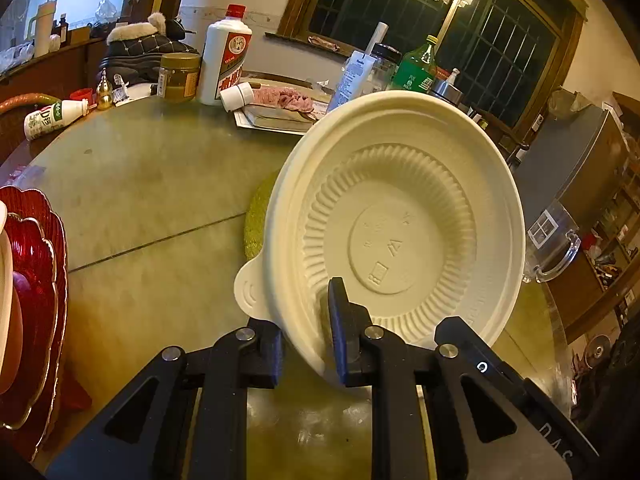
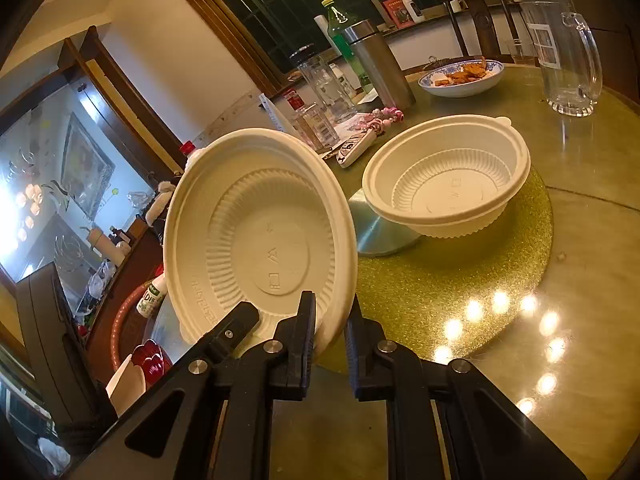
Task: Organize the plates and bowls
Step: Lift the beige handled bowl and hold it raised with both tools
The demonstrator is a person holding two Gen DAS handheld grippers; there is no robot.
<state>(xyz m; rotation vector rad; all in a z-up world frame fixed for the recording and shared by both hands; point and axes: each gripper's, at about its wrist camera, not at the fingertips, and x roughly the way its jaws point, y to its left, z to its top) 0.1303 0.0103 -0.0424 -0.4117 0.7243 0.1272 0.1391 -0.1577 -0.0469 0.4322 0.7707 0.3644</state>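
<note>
In the left wrist view my left gripper [image 1: 306, 334] is shut on the rim of a cream plastic bowl [image 1: 400, 224], held tilted on its side above the table, one finger inside and one outside. In the right wrist view my right gripper [image 2: 330, 334] is shut on the rim of another cream plastic bowl [image 2: 260, 236], also tilted on edge. A third cream bowl [image 2: 448, 176] stands upright on a gold glitter mat [image 2: 460, 280], leaning on a silver disc [image 2: 376, 232]. Red scalloped plates [image 1: 36, 280] are stacked at the far left.
The round table [image 1: 152, 184] holds bottles [image 1: 226, 56], a jar [image 1: 178, 78], a pink cloth on a book [image 1: 280, 100], a steel flask [image 2: 378, 64], a glass pitcher [image 2: 568, 56] and a blue-patterned dish of food [image 2: 460, 76].
</note>
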